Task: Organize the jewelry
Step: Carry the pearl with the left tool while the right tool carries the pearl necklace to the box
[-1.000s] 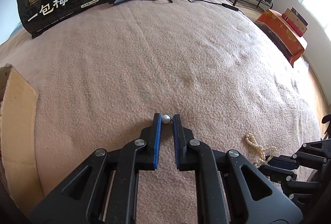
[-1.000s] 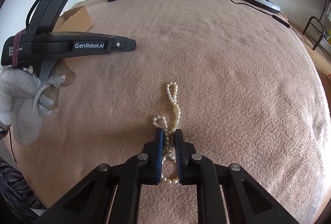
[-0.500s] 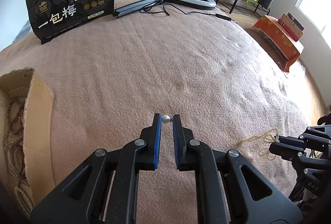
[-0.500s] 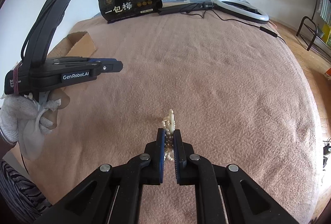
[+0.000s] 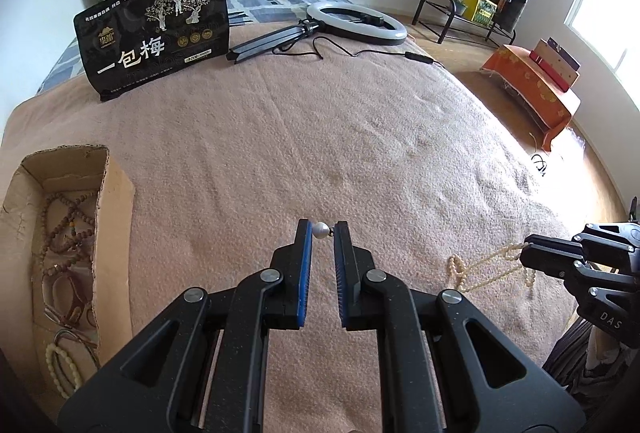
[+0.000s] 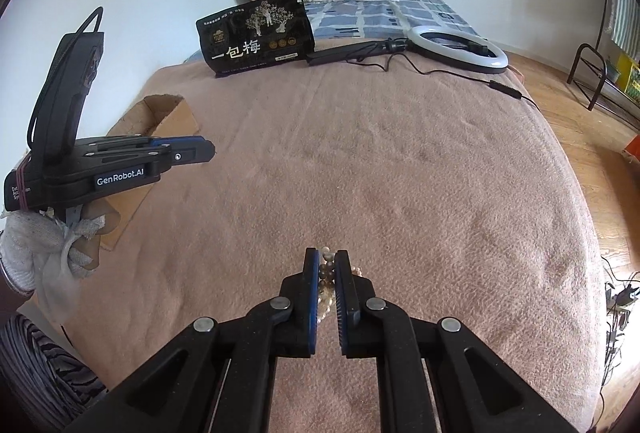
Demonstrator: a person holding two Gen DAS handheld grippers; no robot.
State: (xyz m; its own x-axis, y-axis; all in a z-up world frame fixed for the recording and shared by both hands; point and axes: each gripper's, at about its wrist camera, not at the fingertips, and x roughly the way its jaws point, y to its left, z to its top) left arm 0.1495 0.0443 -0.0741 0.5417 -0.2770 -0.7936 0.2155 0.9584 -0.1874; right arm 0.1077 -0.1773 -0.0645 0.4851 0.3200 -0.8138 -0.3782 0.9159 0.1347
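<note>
Fuzzy matt pink blanket point(image 5: 360, 137); raw corrugated cardboard box point(image 5: 116, 201); glossy pearl bead point(image 5: 320, 230); matt speckled black plastic hand-held gripper point(image 5: 321, 233) with blue ribbed pads point(image 5: 306, 273).

Black two-finger grippers point(image 5: 321, 233) with blue pads, silver pivot screws; left gripper point(image 6: 188, 153) lettered "GenRobot.AI", white-gloved hand point(image 6: 36, 241).

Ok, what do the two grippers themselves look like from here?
Both are matte black linkage frames with silver pivot bolts and blue ribbed pads inside the fingers. The left gripper carries a white "GenRobot.AI" label, a tall black top housing with a looped black cable, and a gloved white hand below. The right gripper shows "DAS" lettering.
</note>
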